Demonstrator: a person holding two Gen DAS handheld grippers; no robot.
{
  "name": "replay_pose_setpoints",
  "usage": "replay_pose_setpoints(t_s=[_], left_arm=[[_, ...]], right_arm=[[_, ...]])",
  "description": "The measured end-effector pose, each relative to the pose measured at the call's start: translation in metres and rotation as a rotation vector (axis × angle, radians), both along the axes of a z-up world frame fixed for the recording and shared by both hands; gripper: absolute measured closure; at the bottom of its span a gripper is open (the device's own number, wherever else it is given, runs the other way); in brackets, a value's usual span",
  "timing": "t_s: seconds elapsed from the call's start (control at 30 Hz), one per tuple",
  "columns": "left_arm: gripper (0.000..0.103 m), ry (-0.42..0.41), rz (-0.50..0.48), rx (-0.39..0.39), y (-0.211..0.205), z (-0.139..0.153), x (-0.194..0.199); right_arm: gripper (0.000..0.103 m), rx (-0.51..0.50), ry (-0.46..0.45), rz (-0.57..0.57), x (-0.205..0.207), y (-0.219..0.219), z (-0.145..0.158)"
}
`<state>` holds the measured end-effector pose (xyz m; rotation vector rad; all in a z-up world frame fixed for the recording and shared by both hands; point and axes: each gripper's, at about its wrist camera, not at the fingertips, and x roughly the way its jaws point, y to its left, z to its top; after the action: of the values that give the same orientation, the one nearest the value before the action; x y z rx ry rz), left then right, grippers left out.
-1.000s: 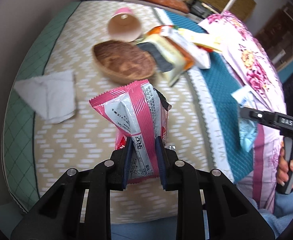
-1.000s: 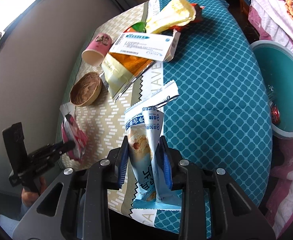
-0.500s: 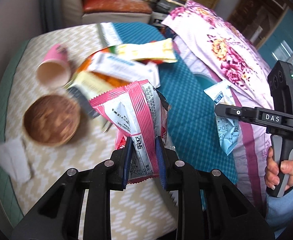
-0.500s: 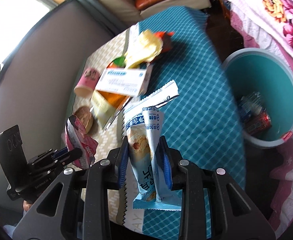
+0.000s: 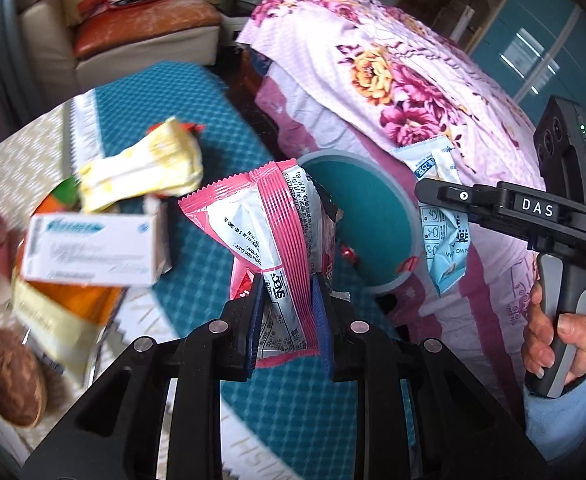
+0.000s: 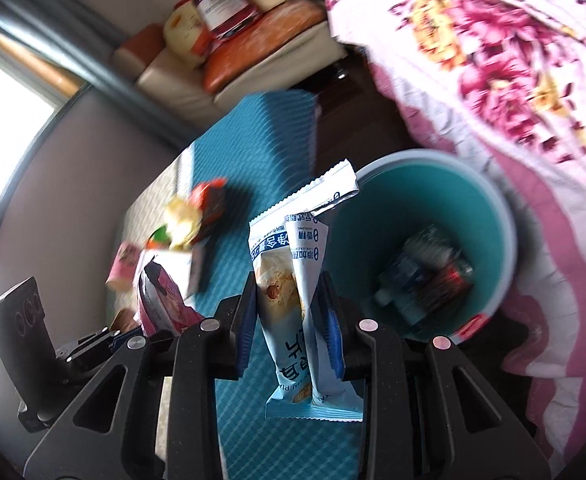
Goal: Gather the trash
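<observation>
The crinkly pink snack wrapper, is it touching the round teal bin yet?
Apart. The right wrist view shows the pink snack wrapper held in the left gripper, well left of the teal bin.

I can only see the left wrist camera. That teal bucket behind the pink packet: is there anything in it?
Observer: Yes. The right wrist view looks into the teal bucket; rubbish lies at the bottom, dark and red, too blurred to name.
Operator: What's on the front of the blue wrapper?
Observer: The blue wrapper, clamped in the right gripper, pictures a pale snack with a nut.
Operator: Is it over the bucket?
Observer: From there it shows mostly against the teal tablecloth; only its top flap overlaps the rim.
</observation>
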<state>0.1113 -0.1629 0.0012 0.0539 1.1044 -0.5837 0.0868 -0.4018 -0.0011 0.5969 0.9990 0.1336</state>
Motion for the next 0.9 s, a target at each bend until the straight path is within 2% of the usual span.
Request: replay_pose_setpoints(t_s=[0.27,0.43,0.9], left_arm=[[0.078,0.003,-0.089,0.026,-0.073,-0.014,0.025],[0.078,0.005,-0.122,0.05,-0.102,-0.024,0.037],[0.078,0.04,-0.148,0.092,-0.13,-0.049,0.058]], right_arm=[[0.075,-0.044,0.019,-0.067,0.009,-0.041,-0.012],[0.074,-0.036,0.042,-0.091,0.015,-0.06,-0.026],[0.074,-0.041,0.072,-0.106,0.028,-0.074,-0.044]])
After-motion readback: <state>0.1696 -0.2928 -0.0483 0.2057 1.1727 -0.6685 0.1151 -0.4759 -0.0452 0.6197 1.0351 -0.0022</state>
